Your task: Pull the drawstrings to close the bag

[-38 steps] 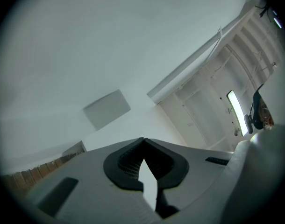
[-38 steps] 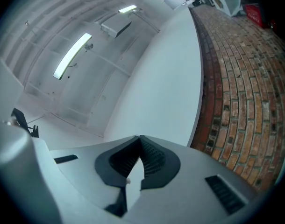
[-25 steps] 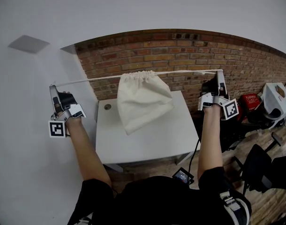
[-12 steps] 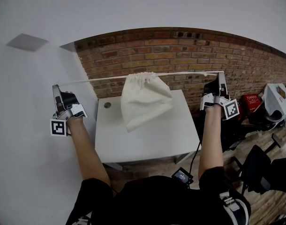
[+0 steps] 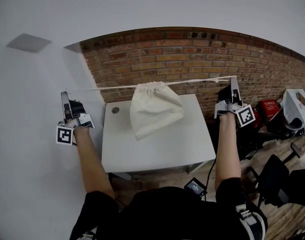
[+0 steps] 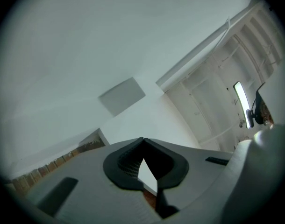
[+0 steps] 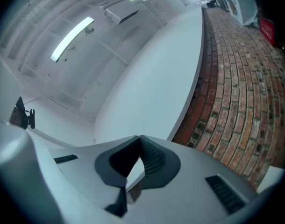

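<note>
A cream cloth bag (image 5: pixel 155 111) hangs over the white table (image 5: pixel 162 151), its mouth (image 5: pixel 151 86) gathered tight. A white drawstring (image 5: pixel 100 88) runs taut from the mouth out to the left, and another (image 5: pixel 200 79) runs out to the right. My left gripper (image 5: pixel 65 95) is shut on the left string's end, level with the table's left edge. My right gripper (image 5: pixel 234 79) is shut on the right string's end, past the table's right edge. In the left gripper view (image 6: pixel 143 143) and the right gripper view (image 7: pixel 140 141) the pads meet, and the string is hidden.
A small round object (image 5: pixel 115 111) lies at the table's back left corner. A brick wall (image 5: pixel 192 54) stands behind the table, a white wall (image 5: pixel 32 109) at the left. Boxes and a red item (image 5: pixel 265 106) sit at the right, with a dark chair (image 5: pixel 272 179) nearer me.
My left gripper has moved a little inward and lower, and the bag has shifted slightly right and down. The right gripper has hardly moved. Both strings stay taut.
</note>
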The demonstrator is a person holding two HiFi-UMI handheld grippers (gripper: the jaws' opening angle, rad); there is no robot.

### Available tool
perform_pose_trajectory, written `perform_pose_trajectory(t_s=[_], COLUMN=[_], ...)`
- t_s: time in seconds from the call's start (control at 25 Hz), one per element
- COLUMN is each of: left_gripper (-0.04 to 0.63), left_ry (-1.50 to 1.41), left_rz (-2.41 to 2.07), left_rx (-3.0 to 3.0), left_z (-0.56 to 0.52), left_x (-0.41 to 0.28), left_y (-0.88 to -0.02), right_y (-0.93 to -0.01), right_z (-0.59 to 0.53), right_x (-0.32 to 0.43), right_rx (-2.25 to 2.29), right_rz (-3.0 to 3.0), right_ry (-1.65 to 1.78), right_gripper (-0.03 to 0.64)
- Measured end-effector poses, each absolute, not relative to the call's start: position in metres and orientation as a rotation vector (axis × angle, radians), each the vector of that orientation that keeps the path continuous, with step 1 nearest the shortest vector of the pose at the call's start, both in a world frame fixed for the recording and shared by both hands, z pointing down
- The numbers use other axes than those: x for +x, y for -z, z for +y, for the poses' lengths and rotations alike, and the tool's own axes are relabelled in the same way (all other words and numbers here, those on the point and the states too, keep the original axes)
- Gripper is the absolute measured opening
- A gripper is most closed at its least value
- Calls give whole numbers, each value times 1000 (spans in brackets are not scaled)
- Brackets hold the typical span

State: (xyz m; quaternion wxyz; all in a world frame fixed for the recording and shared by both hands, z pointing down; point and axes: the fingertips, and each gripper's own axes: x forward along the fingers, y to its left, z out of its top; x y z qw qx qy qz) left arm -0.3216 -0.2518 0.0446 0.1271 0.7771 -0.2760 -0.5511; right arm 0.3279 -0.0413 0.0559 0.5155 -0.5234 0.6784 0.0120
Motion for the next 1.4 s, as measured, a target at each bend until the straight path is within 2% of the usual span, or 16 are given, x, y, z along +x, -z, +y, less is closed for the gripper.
perform_pose_trajectory(t_s=[0.44,0.88,1.4], left_gripper=[18,18,18], left_ry=[1416,1061,950], left_rz=[-823,-1059,-1008], left_rx=[2460,2840,2953], left_z=[-257,-246,-227], left_x=[-308,-294,-275], left_y=[-39,-6,21], right_y=[-23,3,38], right_z=[-42,-25,-3], right_x=[294,291,273], right_rx=[-1412,-1631,-1665], right_rz=[1869,1958,2152], right_ry=[-206,-366,-554], right_gripper=[6,8,8])
